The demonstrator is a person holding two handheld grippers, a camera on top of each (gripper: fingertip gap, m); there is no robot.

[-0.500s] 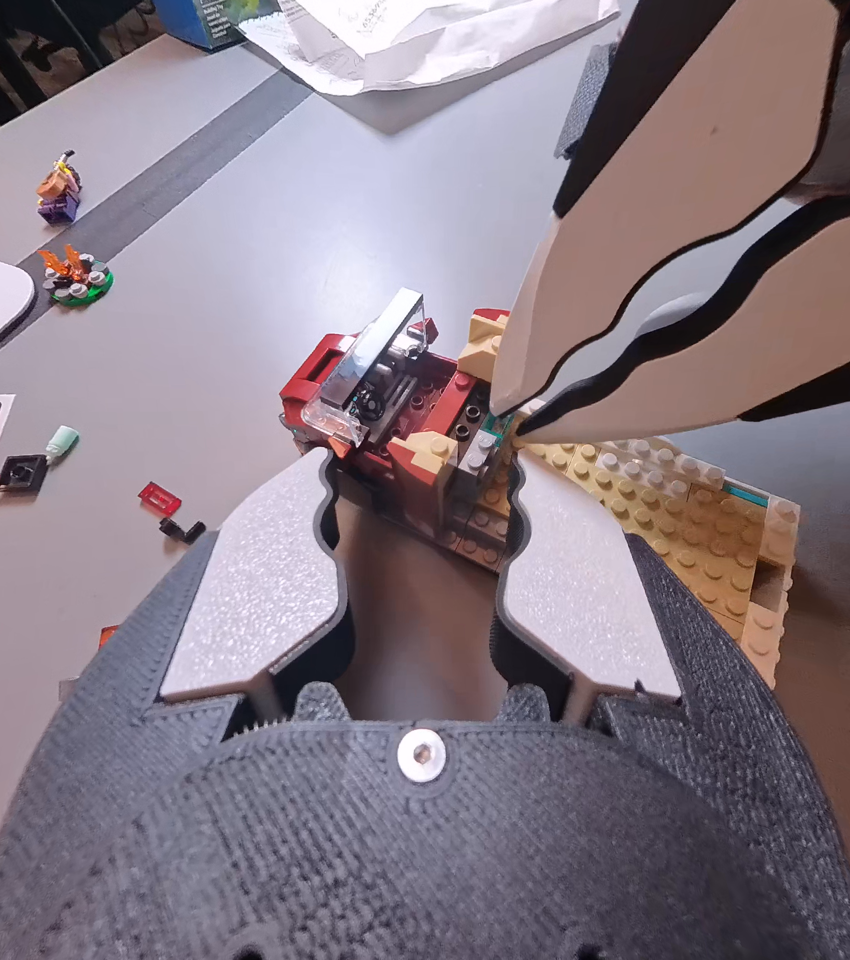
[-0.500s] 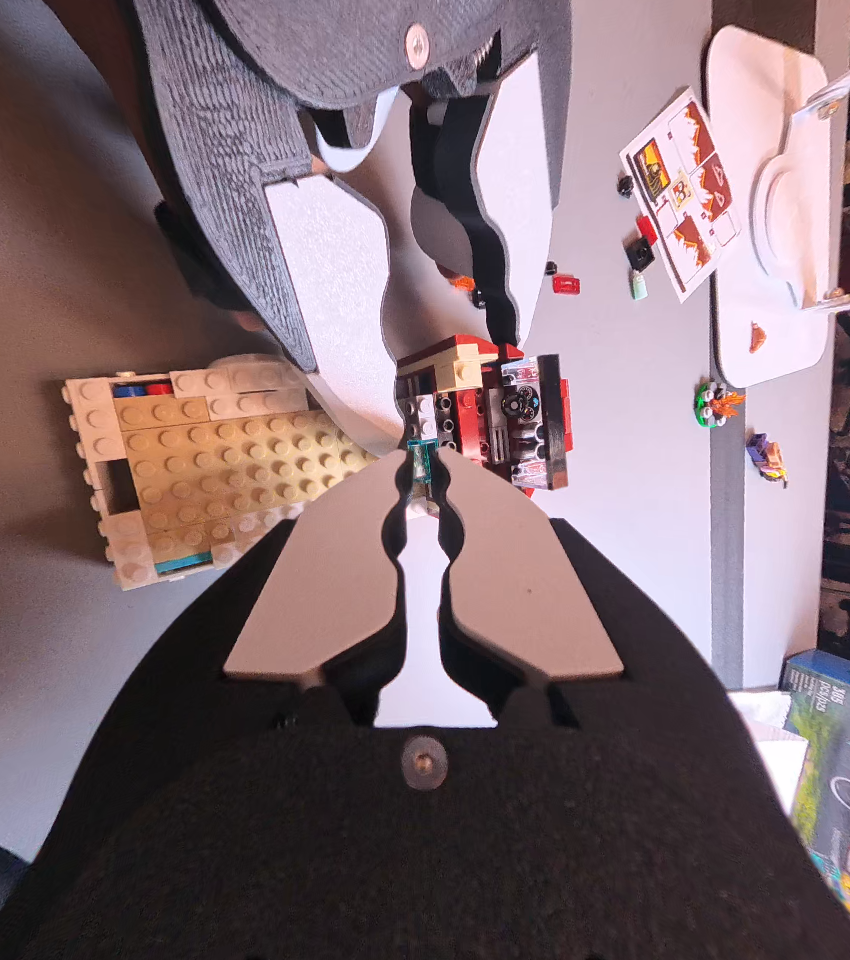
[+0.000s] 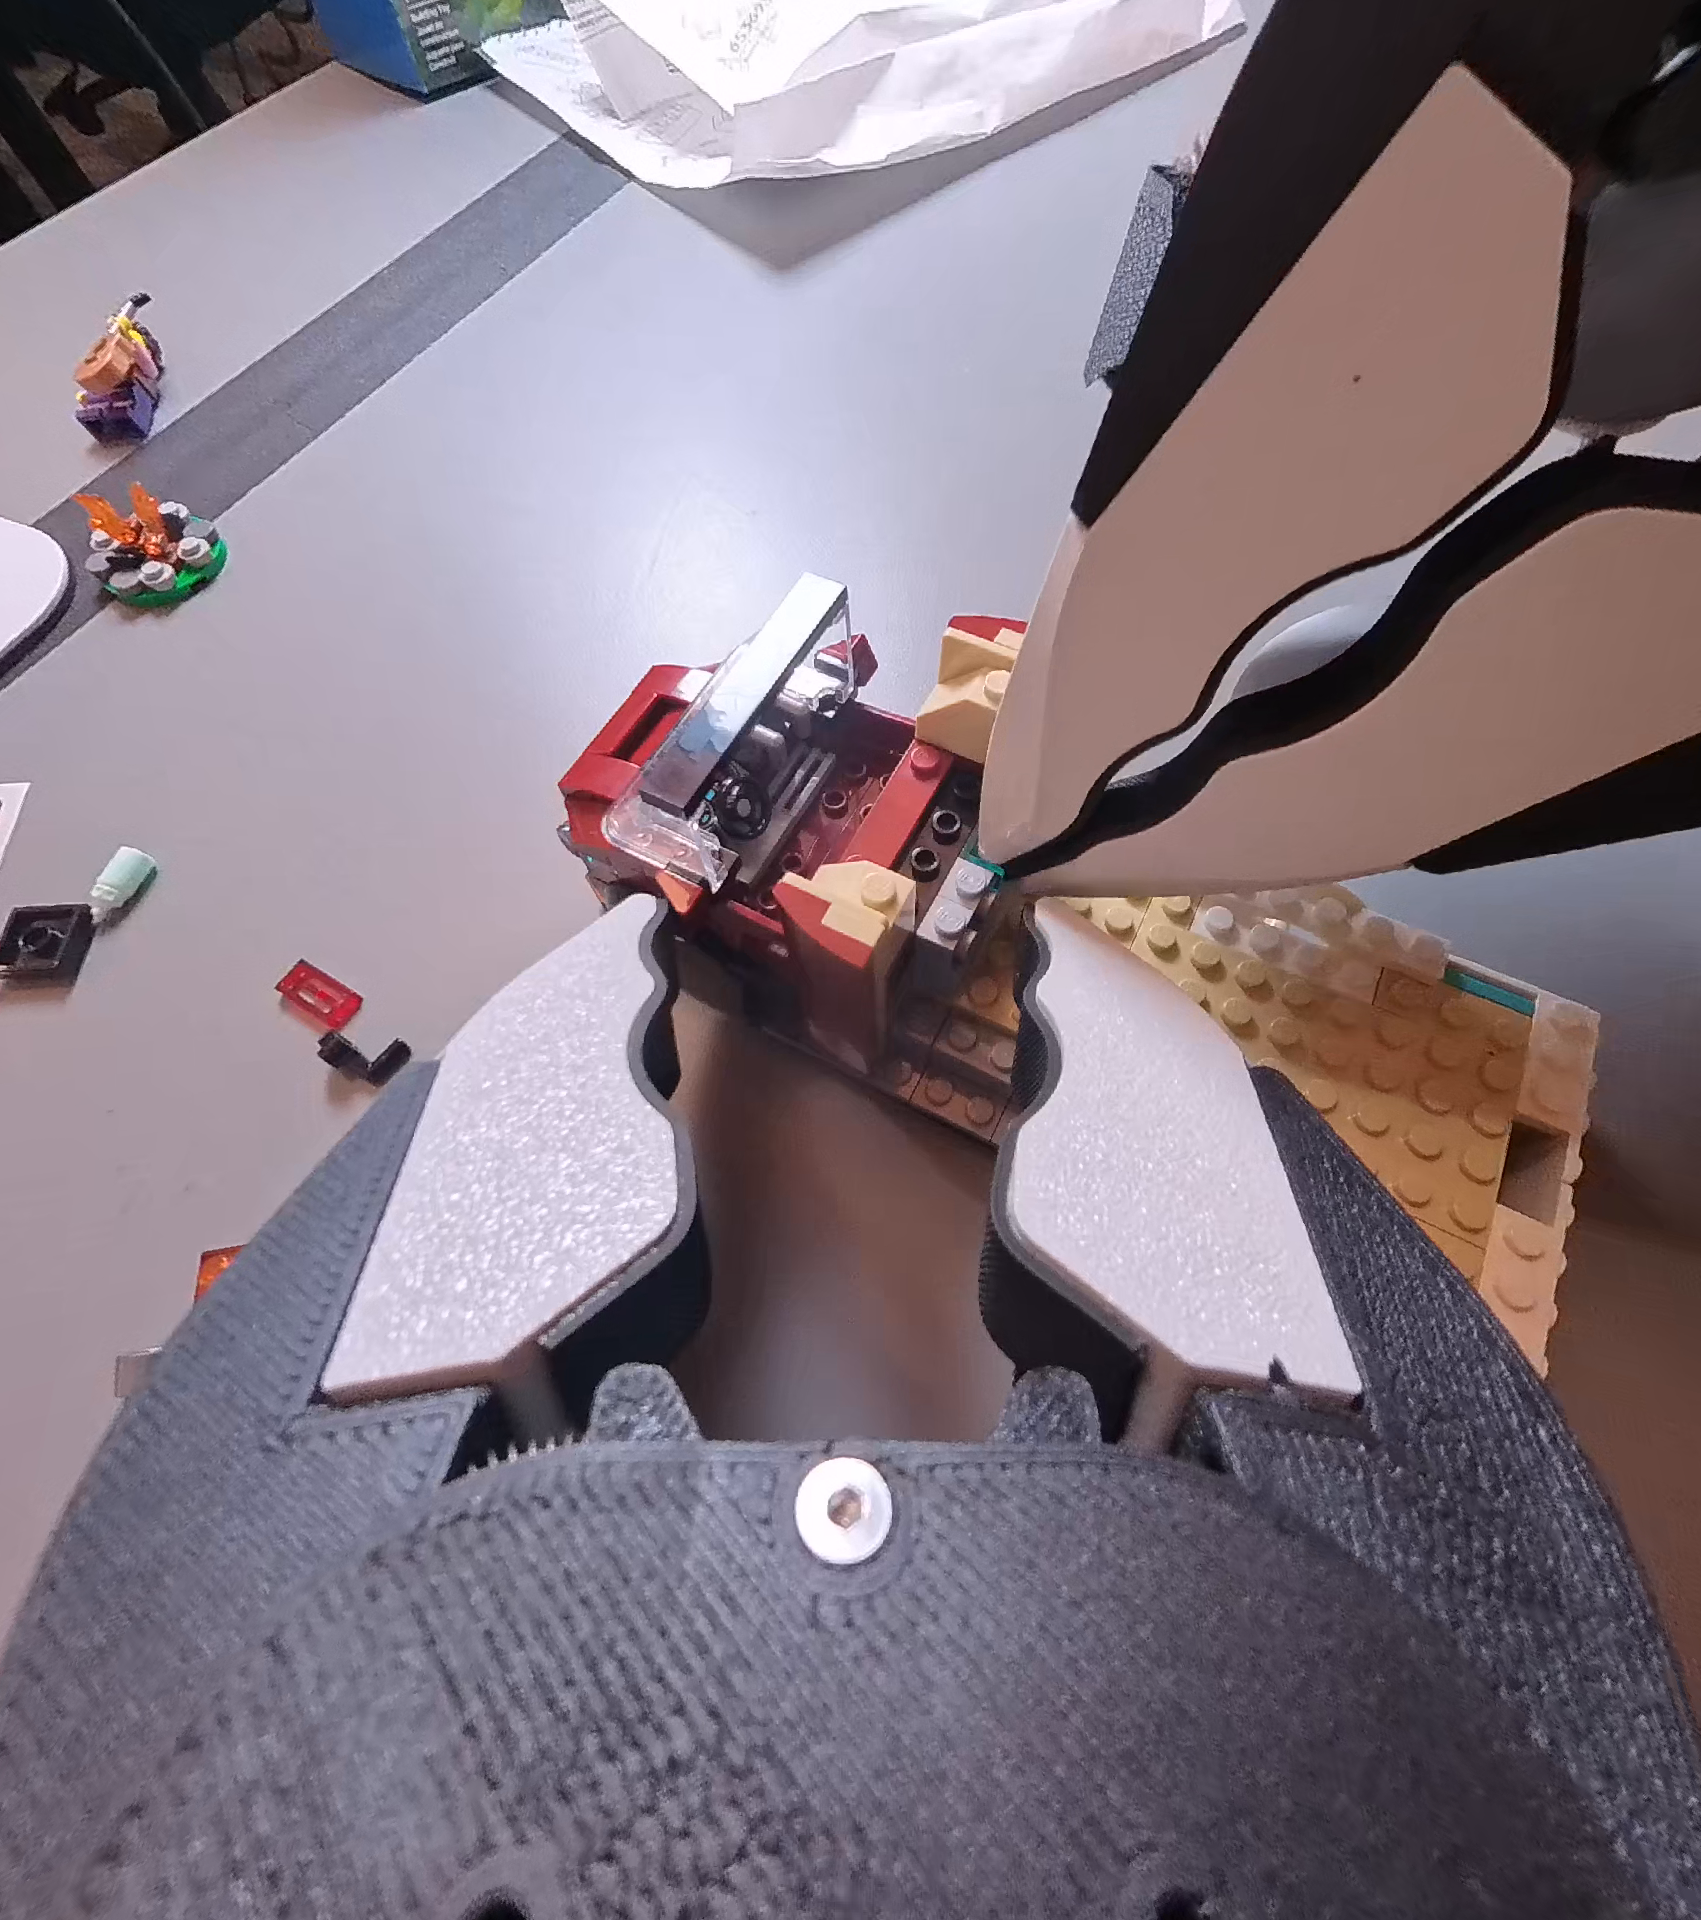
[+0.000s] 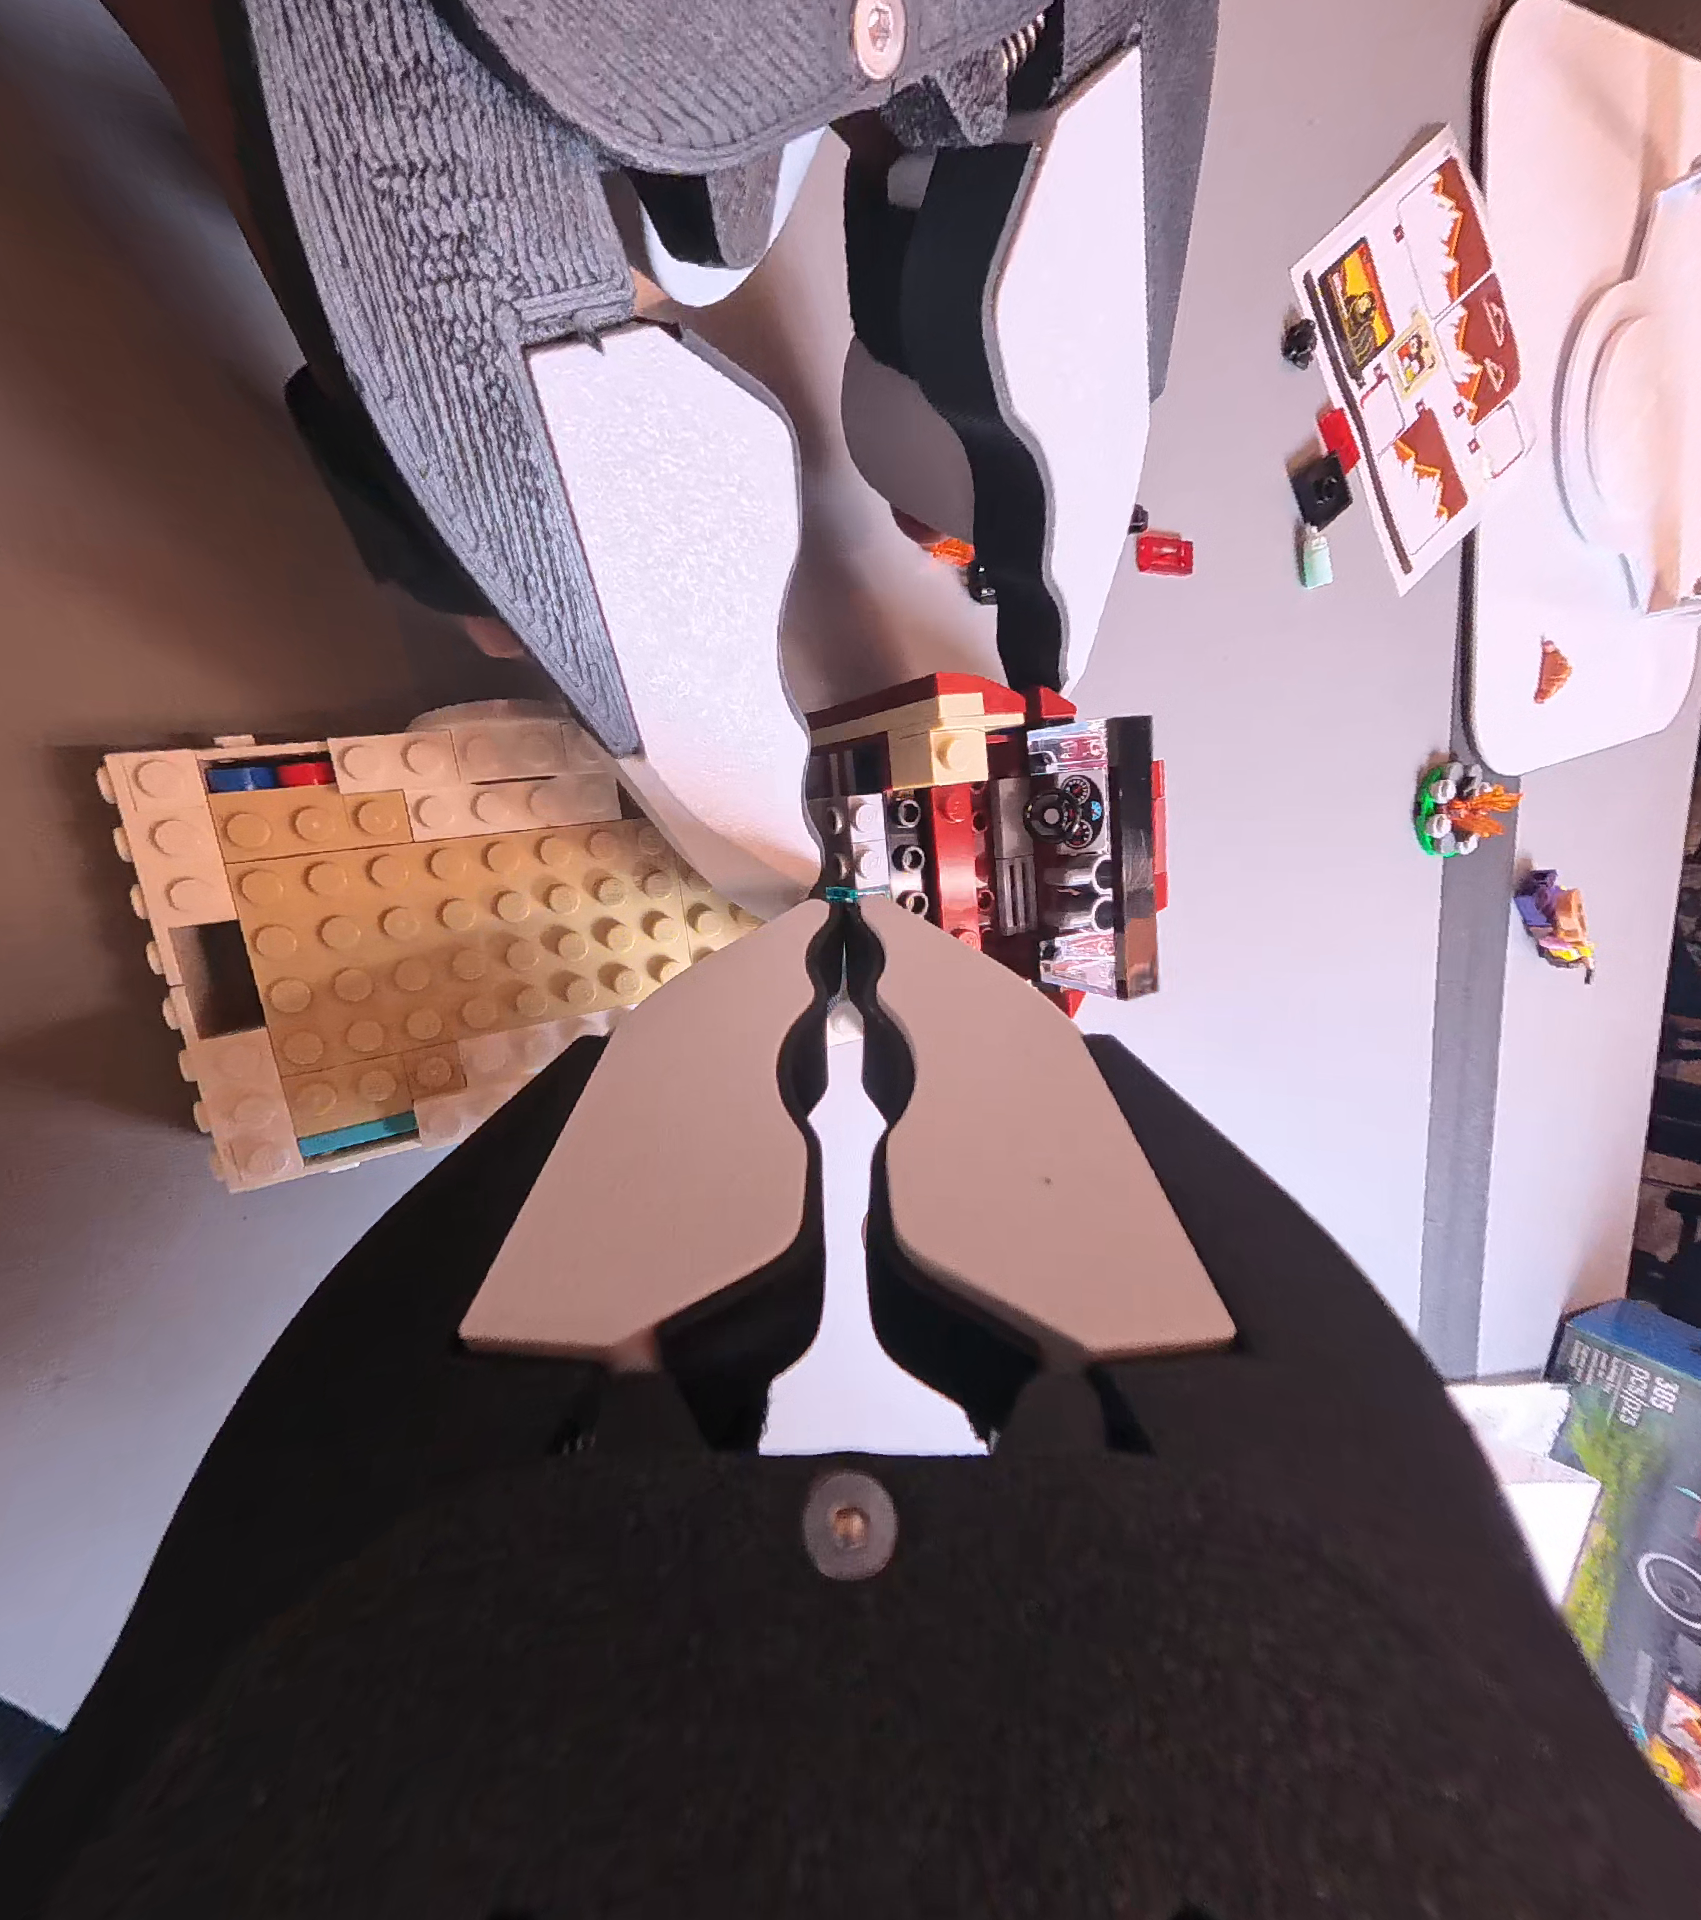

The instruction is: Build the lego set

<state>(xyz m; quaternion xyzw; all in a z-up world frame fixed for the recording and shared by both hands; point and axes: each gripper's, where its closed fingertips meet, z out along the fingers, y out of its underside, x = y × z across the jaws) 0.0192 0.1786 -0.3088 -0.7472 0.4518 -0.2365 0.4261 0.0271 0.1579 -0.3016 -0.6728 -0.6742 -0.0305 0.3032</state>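
Right wrist view: a thin teal piece is pinched in the right gripper, jaws nearly closed, touching the truck at its grey bricks. The truck is straddled by the left gripper, jaws wide. A tan plate adjoins the dark red truck on the left.

The left wrist view looks forward and down along the left claw, close over the red car on the table. The right wrist view looks nearly straight down past the right claw, turned sideways to the other. Both share the car, the tan plate and each other's claw
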